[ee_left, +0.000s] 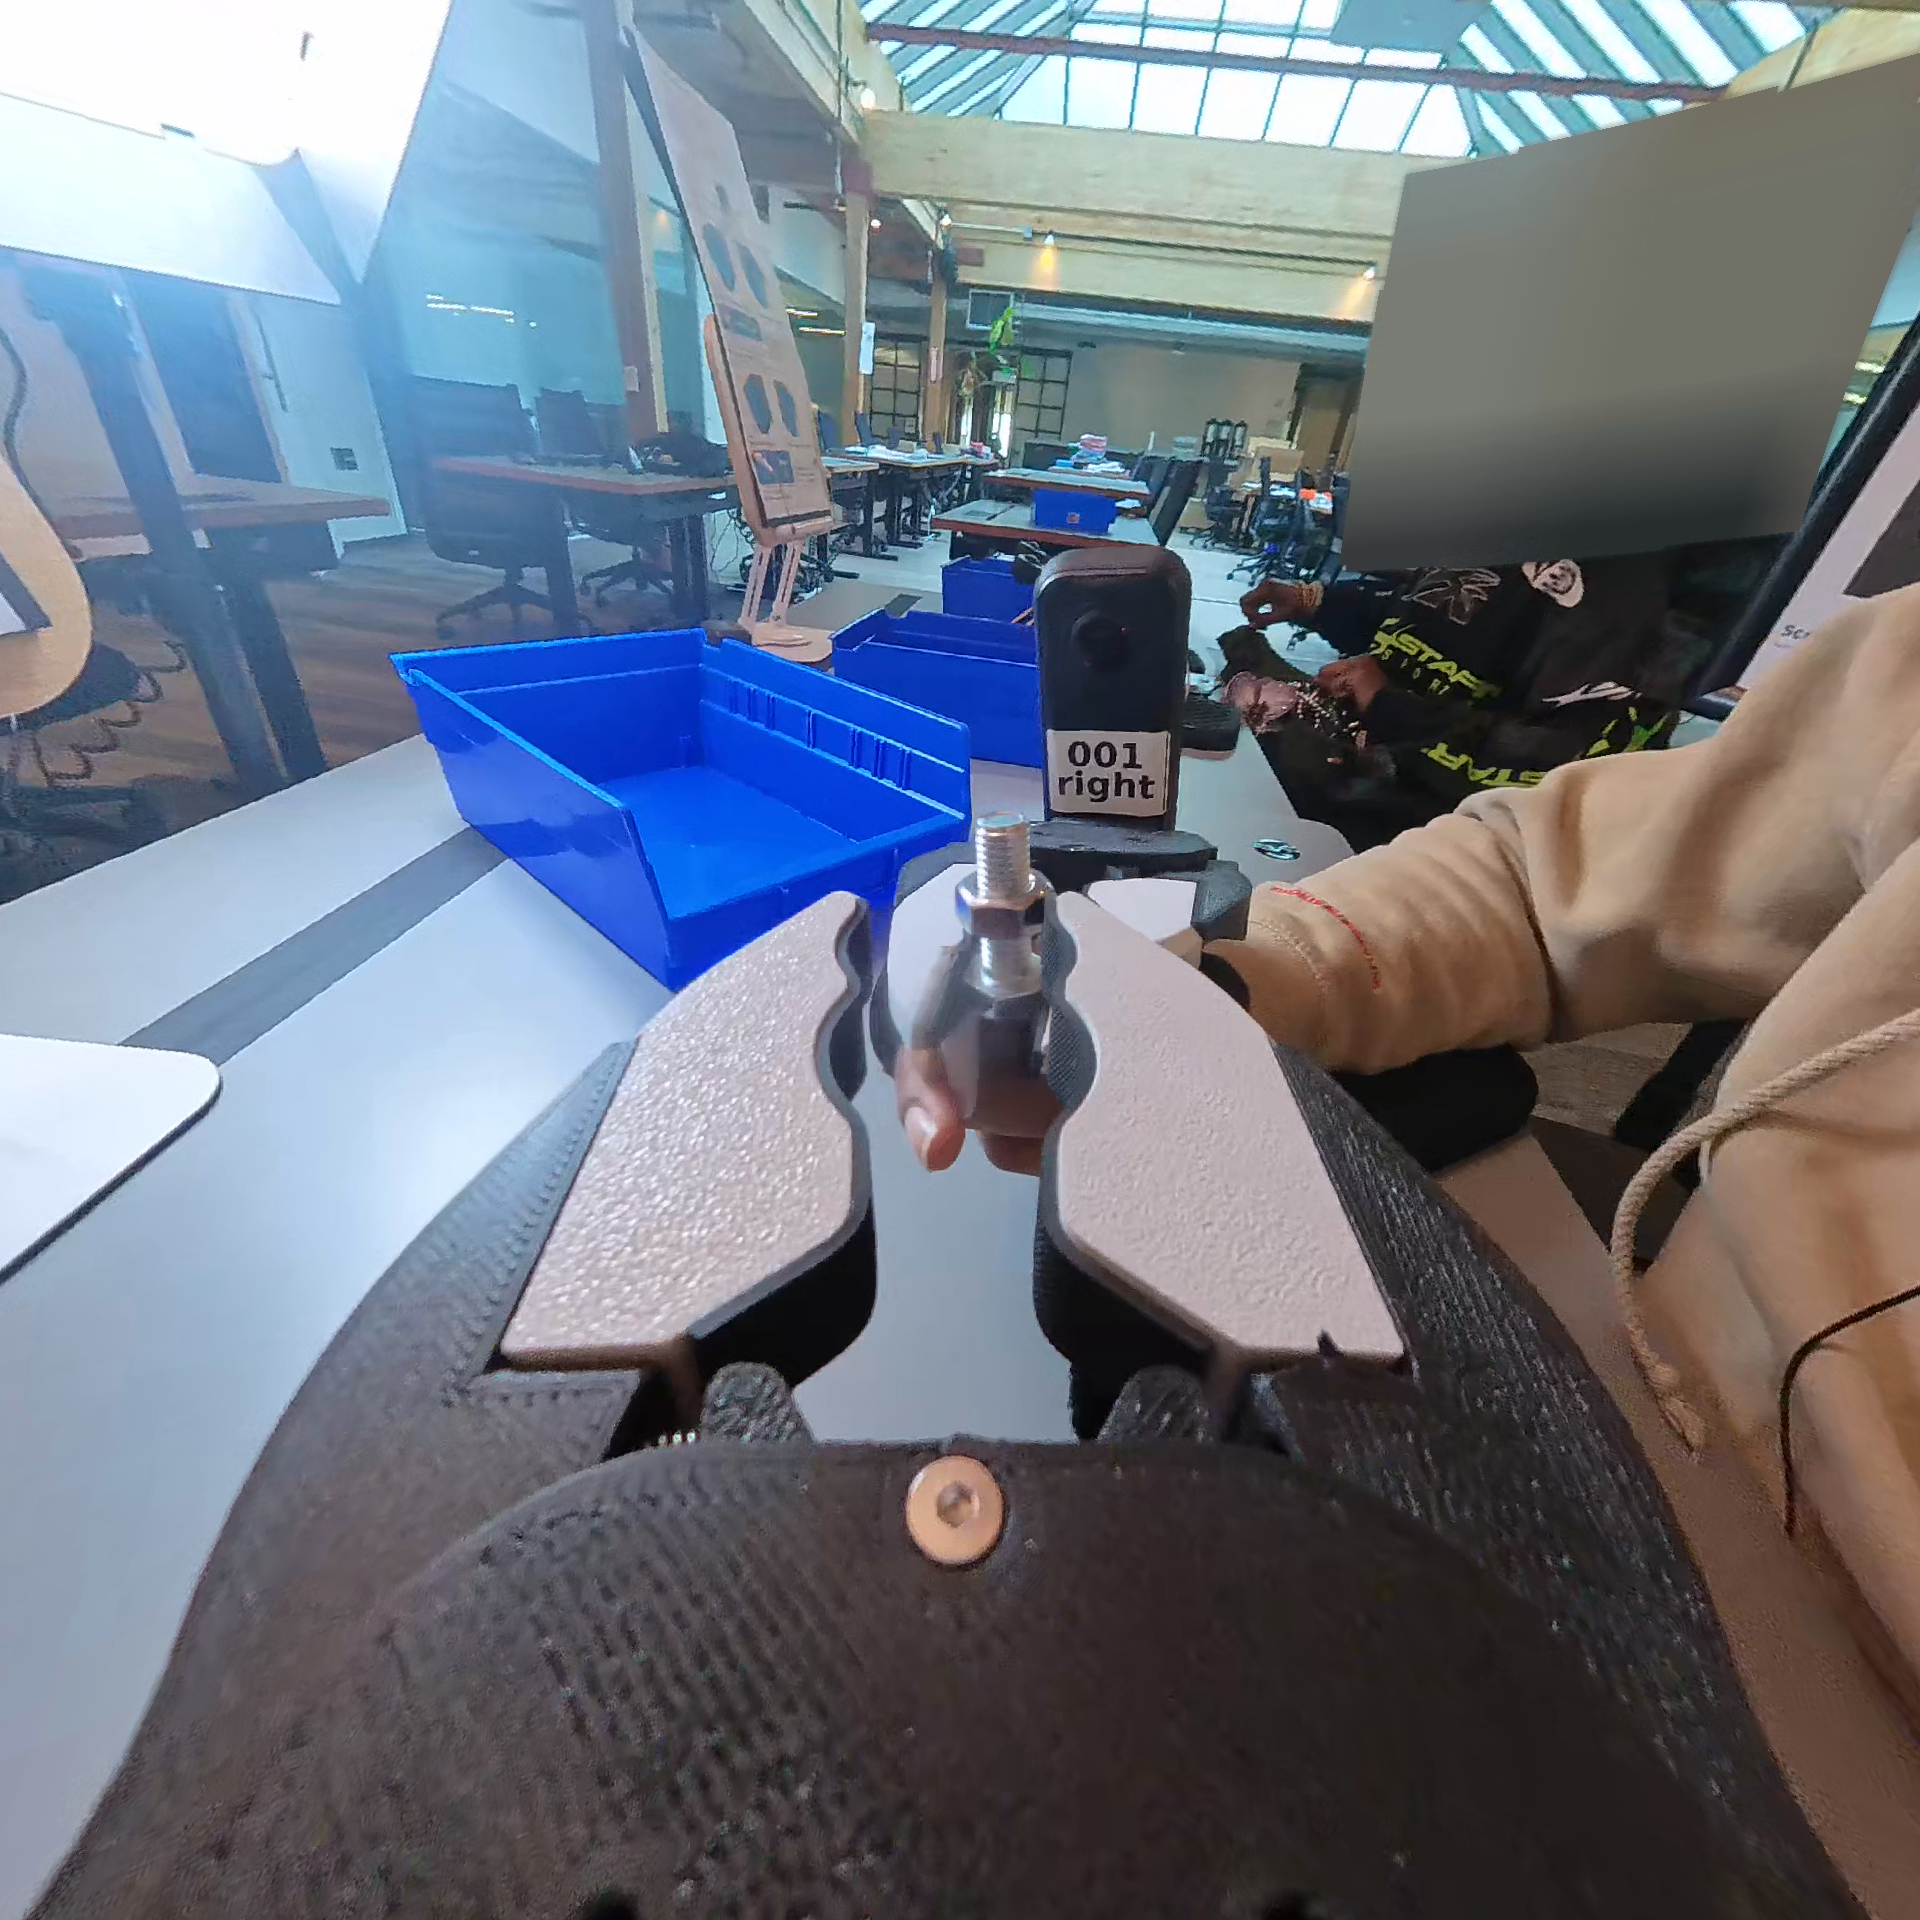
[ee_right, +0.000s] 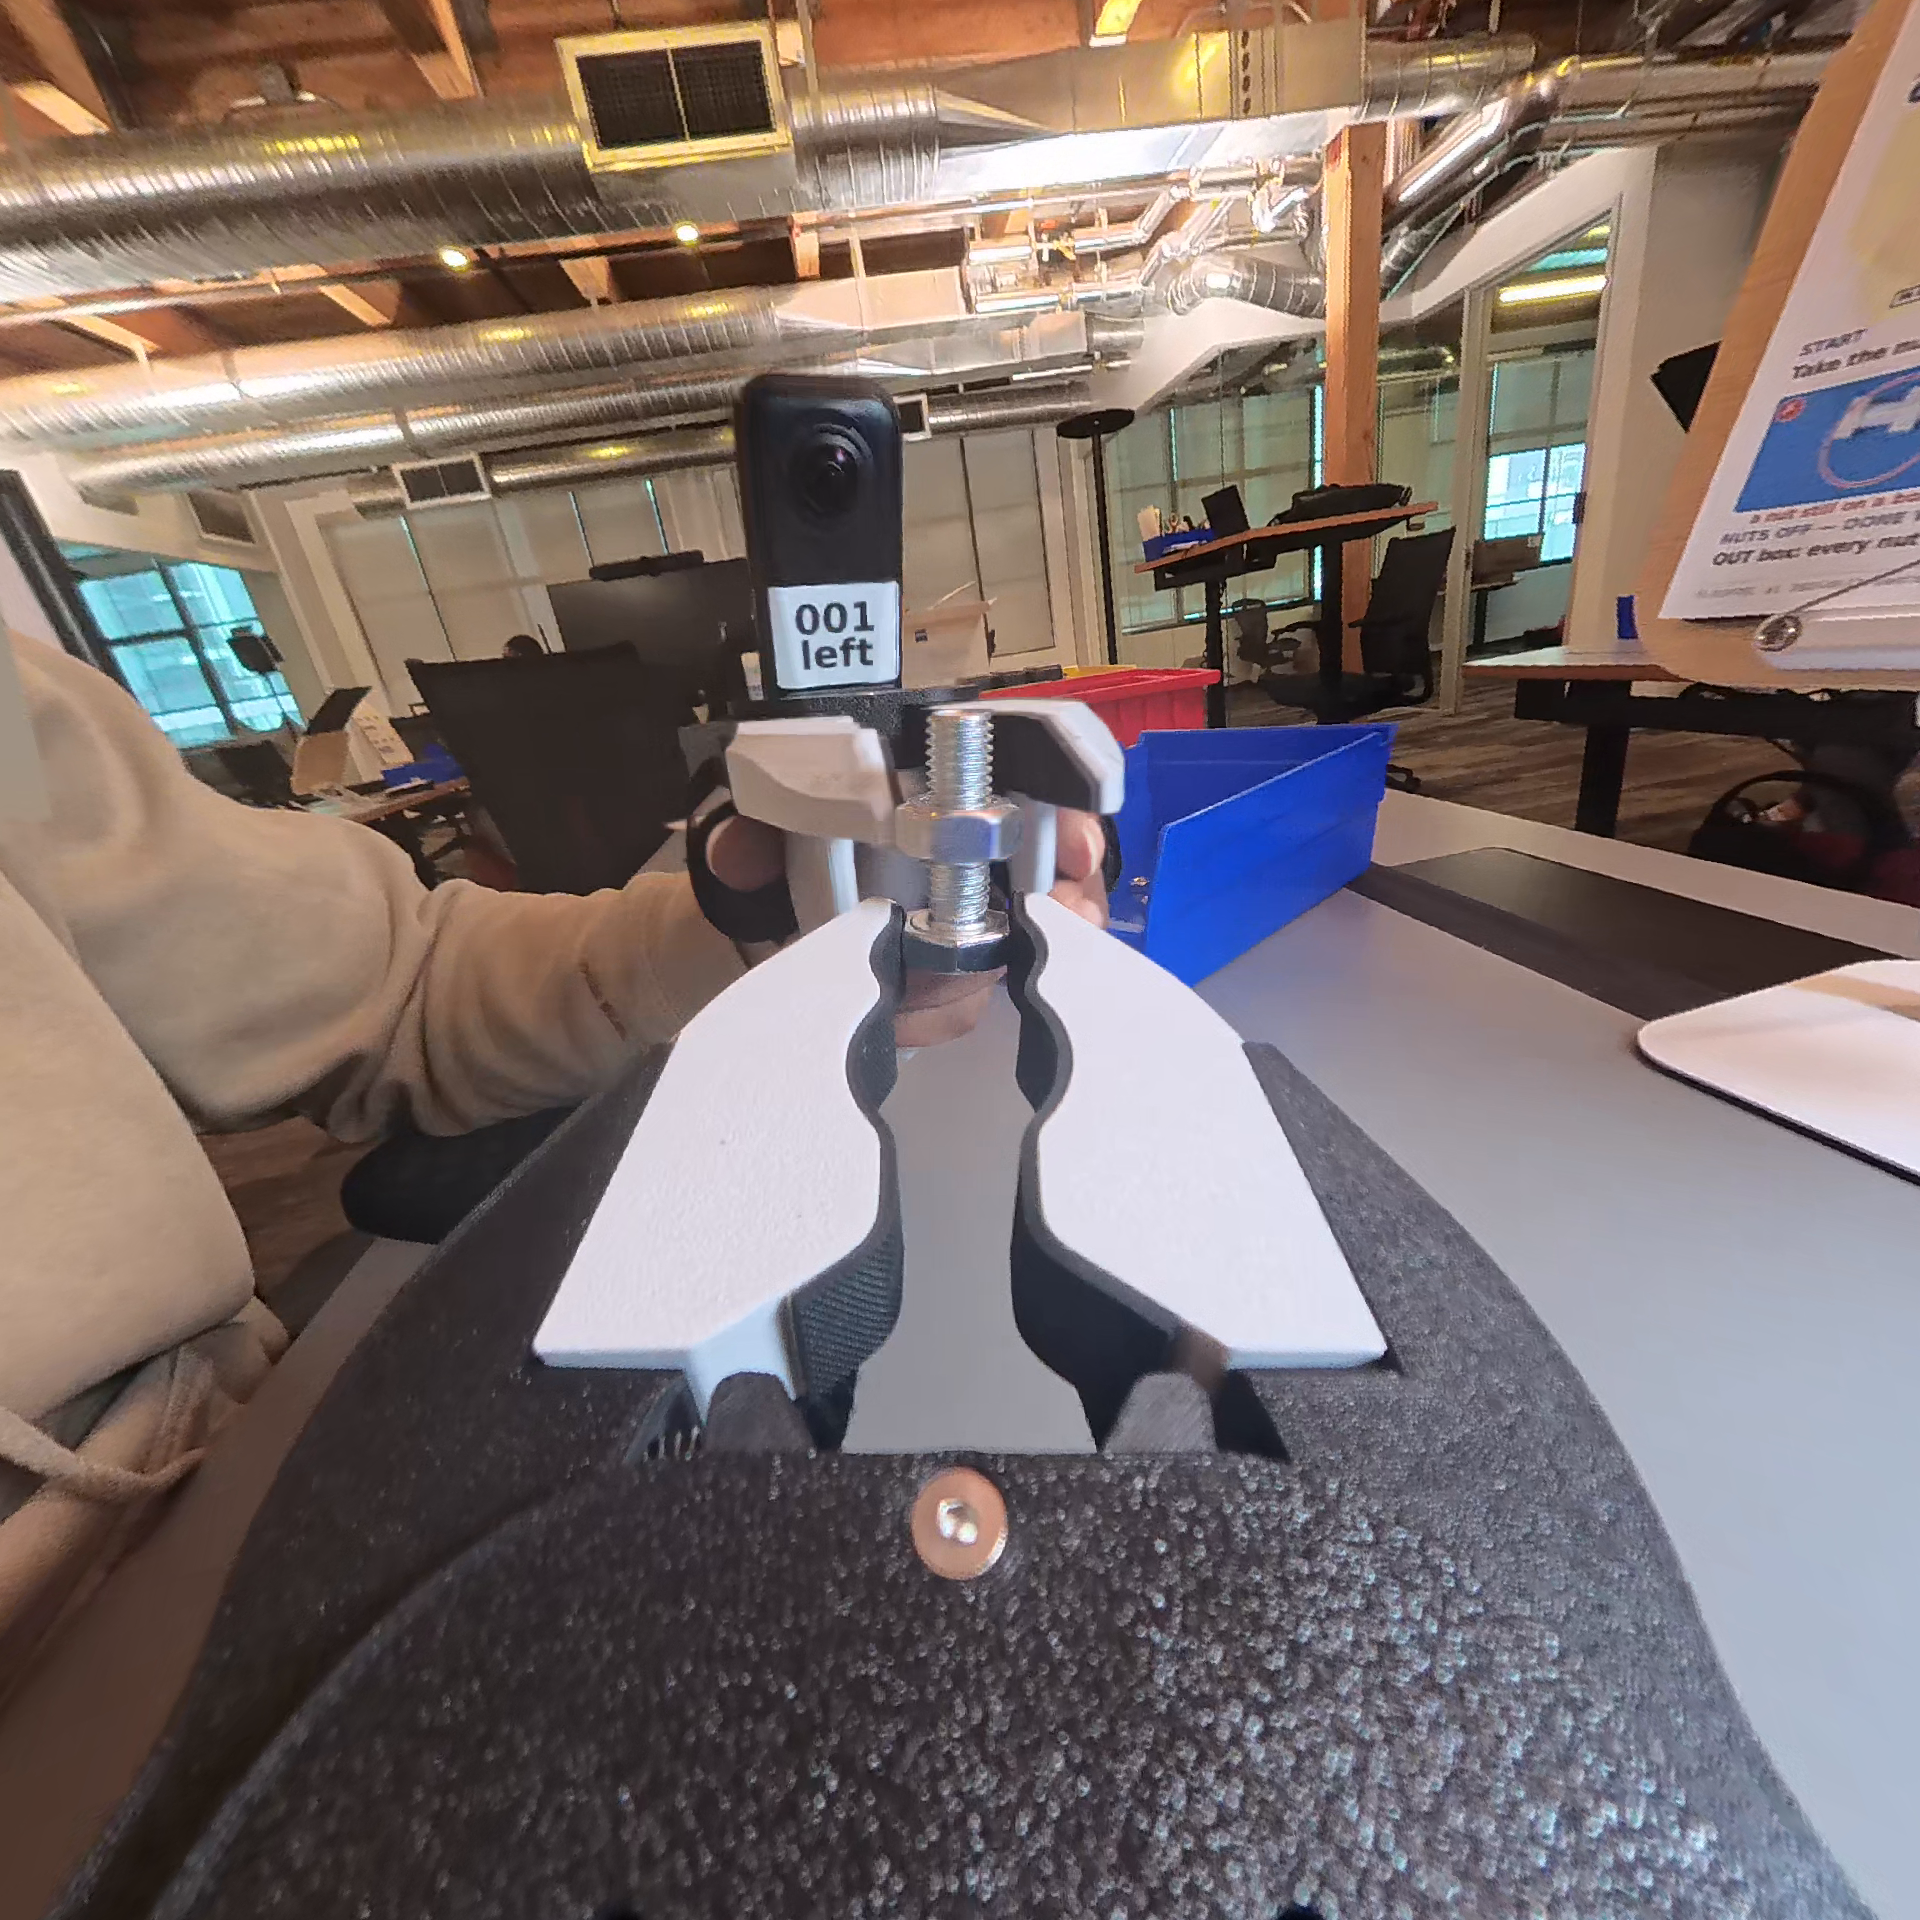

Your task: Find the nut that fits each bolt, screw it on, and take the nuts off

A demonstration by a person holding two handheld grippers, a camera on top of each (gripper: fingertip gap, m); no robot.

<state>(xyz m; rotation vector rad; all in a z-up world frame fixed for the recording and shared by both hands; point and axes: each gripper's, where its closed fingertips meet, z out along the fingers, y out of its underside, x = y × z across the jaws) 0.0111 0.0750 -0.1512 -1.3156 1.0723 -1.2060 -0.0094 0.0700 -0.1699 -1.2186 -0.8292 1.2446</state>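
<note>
The grey counter (ee_left: 312, 935) is carrying the biggest items. The left wrist view is showing three blue bins, and the nearest bin (ee_left: 675, 790) is lying empty. The right wrist view is showing one blue bin and one red bin (ee_right: 1132, 691) behind it. One white mat (ee_right: 1818, 1049) is lying flat on the counter.

Two grippers are meeting tip to tip above the counter, each in a hand of a person in a beige sleeve (ee_left: 1558, 883).

- **Right gripper** (ee_right: 956, 935): it is clamping the bolt by its head, and the shank is standing upright.
- **Left gripper** (ee_left: 961, 925): it is straddling the nut from the far side. Its jaws are standing slightly wider than the nut, one finger touching a flat and a gap showing at the other.

One bolt (ee_right: 958, 758) and one nut (ee_right: 961, 831) are showing. The nut is sitting about halfway down the thread, and no loose nuts or bolts are in view.

Both pieces are bright plated steel. They are probably hard, rigid, slick and dense for their size, with nothing to crush. The likelier trouble is sliding or twisting in the pads.

- **Bolt:** the head is looking like the best hold, since its flats resist turning and the thread stays free.
- **Nut:** it is calling for a squeeze across two opposite flats, square to the shank, because a corner grip would probably cam out.
</note>
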